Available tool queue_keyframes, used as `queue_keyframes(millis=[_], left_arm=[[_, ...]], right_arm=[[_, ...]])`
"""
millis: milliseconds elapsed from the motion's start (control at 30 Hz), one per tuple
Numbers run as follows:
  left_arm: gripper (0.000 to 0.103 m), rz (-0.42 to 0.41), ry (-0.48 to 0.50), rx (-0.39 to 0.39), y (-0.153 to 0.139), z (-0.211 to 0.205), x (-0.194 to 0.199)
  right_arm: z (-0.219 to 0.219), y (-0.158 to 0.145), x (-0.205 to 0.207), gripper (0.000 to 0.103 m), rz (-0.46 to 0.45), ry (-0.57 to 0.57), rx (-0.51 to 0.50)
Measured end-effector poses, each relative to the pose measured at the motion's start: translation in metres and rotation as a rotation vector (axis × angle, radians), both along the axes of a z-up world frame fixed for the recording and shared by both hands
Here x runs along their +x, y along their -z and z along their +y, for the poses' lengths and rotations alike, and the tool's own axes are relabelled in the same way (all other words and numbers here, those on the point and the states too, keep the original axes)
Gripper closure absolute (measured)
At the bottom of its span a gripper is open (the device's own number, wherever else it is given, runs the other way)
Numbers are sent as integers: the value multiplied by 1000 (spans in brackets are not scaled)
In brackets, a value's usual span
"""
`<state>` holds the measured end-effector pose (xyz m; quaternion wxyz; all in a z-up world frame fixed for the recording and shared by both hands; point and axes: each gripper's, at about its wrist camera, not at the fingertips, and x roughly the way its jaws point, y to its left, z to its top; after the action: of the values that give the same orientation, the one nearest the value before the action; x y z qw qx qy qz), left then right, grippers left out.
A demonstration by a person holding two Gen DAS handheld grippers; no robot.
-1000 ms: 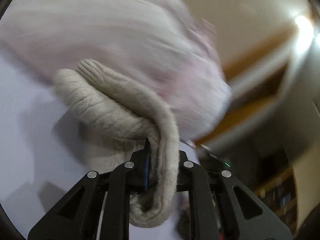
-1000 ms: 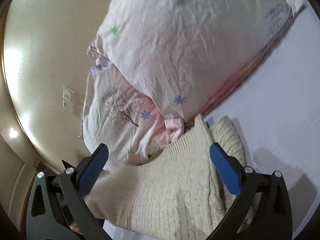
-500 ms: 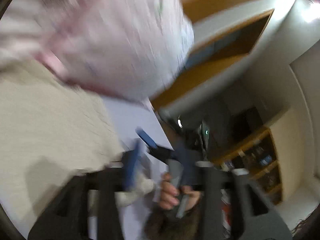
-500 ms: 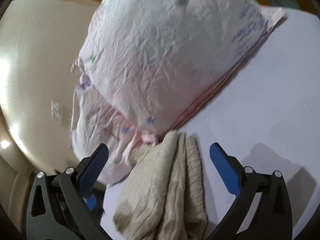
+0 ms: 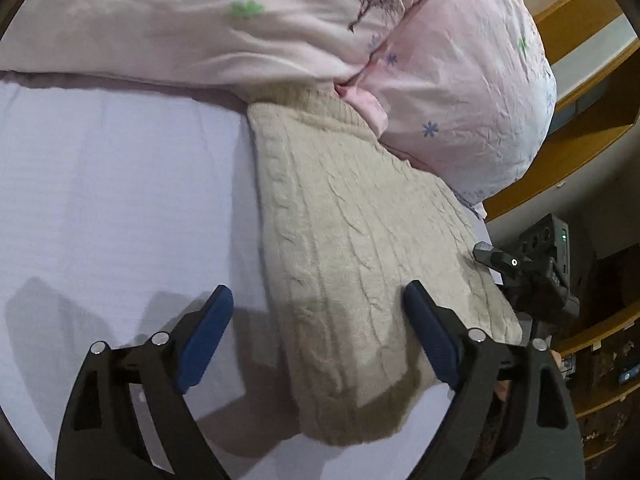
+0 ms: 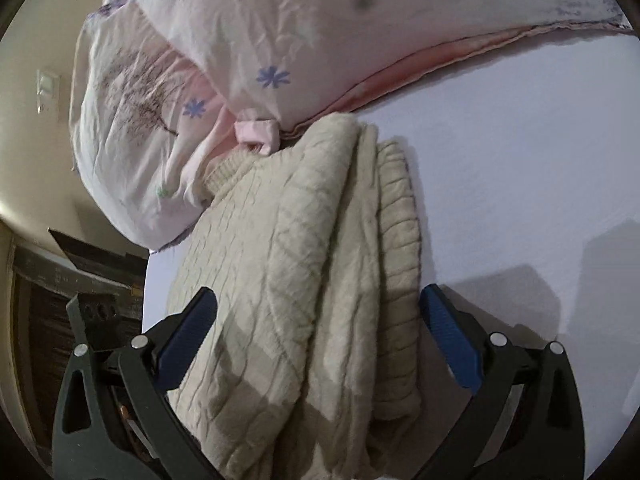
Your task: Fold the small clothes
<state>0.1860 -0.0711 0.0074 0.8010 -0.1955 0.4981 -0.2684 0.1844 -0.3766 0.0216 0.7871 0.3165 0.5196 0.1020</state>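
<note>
A cream cable-knit sweater (image 5: 352, 240) lies folded on the pale lilac bed sheet (image 5: 112, 208), its far end against the pillows. My left gripper (image 5: 320, 320) is open and empty, hovering over the sweater's near left edge. The sweater (image 6: 304, 280) fills the middle of the right wrist view as a folded stack of layers. My right gripper (image 6: 320, 320) is open and empty, its jaws spread to either side of the stack. The other gripper's body (image 5: 536, 264) shows at the right edge of the left wrist view.
Two pink flowered pillows (image 5: 460, 92) sit right behind the sweater, also in the right wrist view (image 6: 280, 40). Bare sheet (image 6: 520, 160) lies to the right. The bed edge, wooden shelves (image 5: 592, 112) and dark furniture are at the far side.
My left gripper was shut on a fold of the sweater; it has let go and opened. The sweater now lies flat and folded on the sheet. The right gripper stayed open.
</note>
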Motion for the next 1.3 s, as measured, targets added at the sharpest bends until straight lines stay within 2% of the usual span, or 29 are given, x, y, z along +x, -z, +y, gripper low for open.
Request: queue_keyframes(millis=[67, 100, 167, 200, 267, 333, 367, 400, 467, 500, 533, 567, 600, 633, 700, 767, 800, 833, 867, 900, 967, 1000, 1067, 1100, 1133, 1200, 1233, 1300], left_arm=[[13, 17, 13, -42, 4, -6, 7], [13, 4, 19, -61, 3, -10, 6], [15, -8, 56, -89, 4, -17, 3], [23, -22, 70, -77, 5, -22, 3], [50, -24, 87, -79, 5, -19, 3], [57, -39, 88, -121, -2, -1, -3], [58, -72, 85, -130, -12, 12, -10], [58, -127, 78, -112, -23, 25, -20], [55, -201, 59, -59, -34, 46, -34], [53, -213, 49, -26, -35, 53, -38], [47, -217, 25, 50, -32, 62, -41], [44, -204, 3, 101, -27, 67, -41], [42, -175, -11, 131, -20, 72, -40], [37, -145, -18, 123, -13, 76, -40], [30, -162, -54, 109, -13, 83, -45], [24, -197, -57, 160, -17, 76, -48], [24, -203, -56, 175, -18, 74, -49], [23, -207, -54, 190, -17, 72, -50], [23, -211, -53, 197, -17, 69, -50], [23, -218, -53, 197, -18, 69, -54], [23, -256, -63, 217, -25, 76, -68], [22, -279, -69, 236, -29, 75, -74], [12, -321, -97, 309, -37, 78, -91], [10, -342, -112, 351, -40, 78, -101], [6, -357, -127, 395, -41, 78, -109], [1, -363, -148, 471, -40, 76, -121], [1, -356, -159, 530, -36, 73, -127], [1, -323, -160, 592, -28, 70, -130]], right_arm=[[6, 0, -5, 11, -25, -7, -40], [9, -1, -4, 28, -25, -6, -53], [12, -2, -10, 48, -60, -2, -46], [12, -3, -12, 56, -68, 6, -49], [20, -12, -16, 63, -115, 6, -72], [31, -26, -20, 68, -167, -26, -47], [40, -31, -21, 69, -192, -55, -39], [58, -39, -21, 69, -224, -105, -52], [83, -41, -17, 68, -228, -170, -98], [99, -37, -11, 63, -204, -201, -166], [107, -33, -8, 58, -182, -195, -234], [109, -32, -8, 54, -176, -170, -283], [108, -35, -10, 45, -187, -133, -324], [107, -42, -17, 39, -228, -98, -321], [108, -53, -27, 38, -284, -83, -293], [131, -49, -29, 38, -271, -161, -333], [143, -42, -28, 54, -245, -193, -386], [151, -32, -26, 82, -213, -188, -489], [149, -29, -25, 82, -218, -163, -488], [137, -28, -23, 83, -210, -103, -441], [126, -28, -22, 83, -192, -54, -394], [125, -30, -25, 83, -194, -56, -396], [135, -37, -39, 76, -215, -65, -415], [136, -41, -47, 61, -219, -54, -422], [139, -46, -60, 34, -228, -34, -426], [140, -54, -84, 2, -267, 6, -437], [143, -57, -97, 2, -275, 27, -464], [156, -54, -113, 2, -208, 58, -580]])
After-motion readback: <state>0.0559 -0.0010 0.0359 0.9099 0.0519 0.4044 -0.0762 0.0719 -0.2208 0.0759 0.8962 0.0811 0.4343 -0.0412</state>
